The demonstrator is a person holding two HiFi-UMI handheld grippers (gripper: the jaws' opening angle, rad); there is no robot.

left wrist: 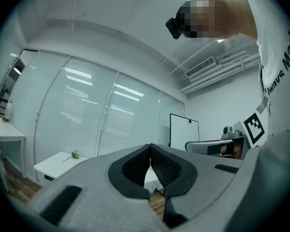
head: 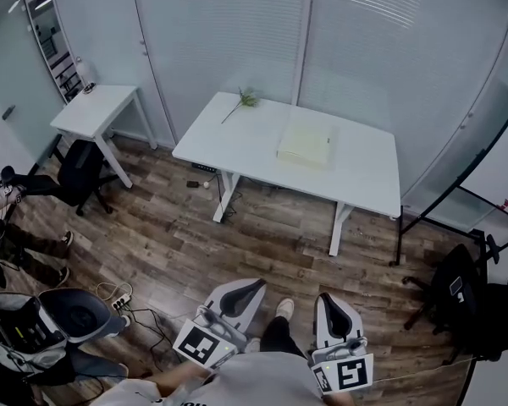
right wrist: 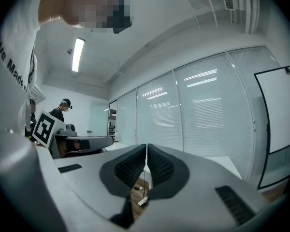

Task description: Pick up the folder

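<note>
Pale yellow folder [head: 306, 145] lies flat on the white table [head: 237, 146], right of centre in the upper middle of the head view. It is well apart from both grippers at the bottom edge. Its outline is close to square, so I cannot make out a long axis. Its edges run parallel to the table's edges.

Only the head view shows the folder. It also shows the brown wood-plank floor [head: 169, 244] and a green sprig [head: 241, 102] near the table's far left corner.

Left gripper view: the same sprig [left wrist: 75, 154] shows on the tabletop at lower left and a whiteboard [left wrist: 183, 129] stands at centre right. The left gripper [left wrist: 150, 151], matt grey with ribbed black pads, has its jaws pressed together with nothing between them.

Right gripper view: a person in a cap [right wrist: 63, 111] stands at far left, before frosted glass panels with blinds. The right gripper [right wrist: 146, 151] is likewise closed and empty.
</note>
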